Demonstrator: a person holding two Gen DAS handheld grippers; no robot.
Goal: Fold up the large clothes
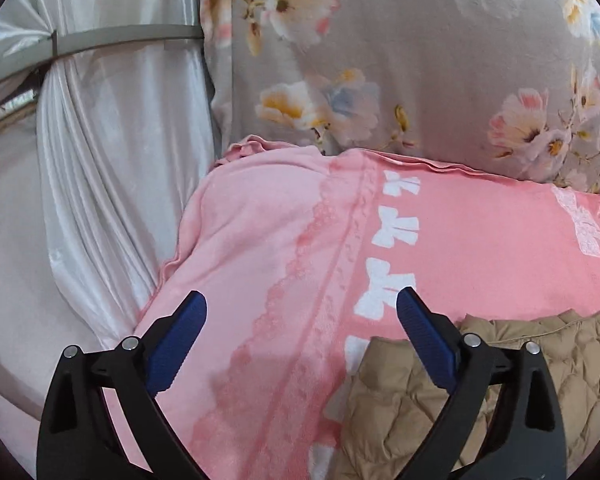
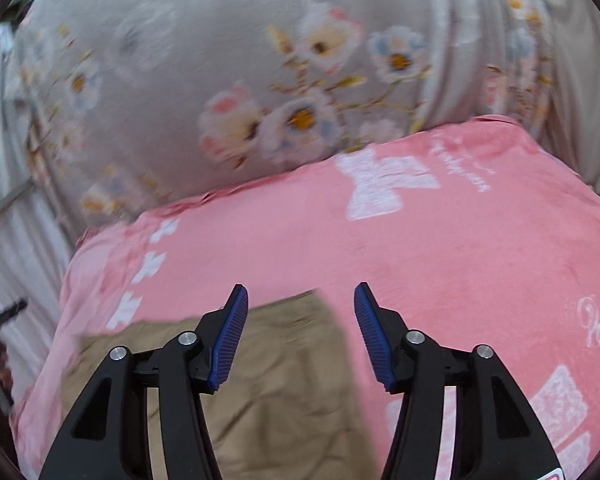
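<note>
A: Pink blanket (image 1: 284,264) spread ahead, under both tools. Tan quilted jacket (image 2: 260,380) just below the right gripper (image 2: 301,300), low right of the left gripper (image 1: 302,300).

B: Both wide apart, empty. Best to pinch an edge squarely, lift evenly.

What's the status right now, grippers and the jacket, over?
Left gripper open, empty. Right gripper open, empty. Tan quilted jacket lying on pink blanket, ungrasped. Nothing blocking it.
</note>
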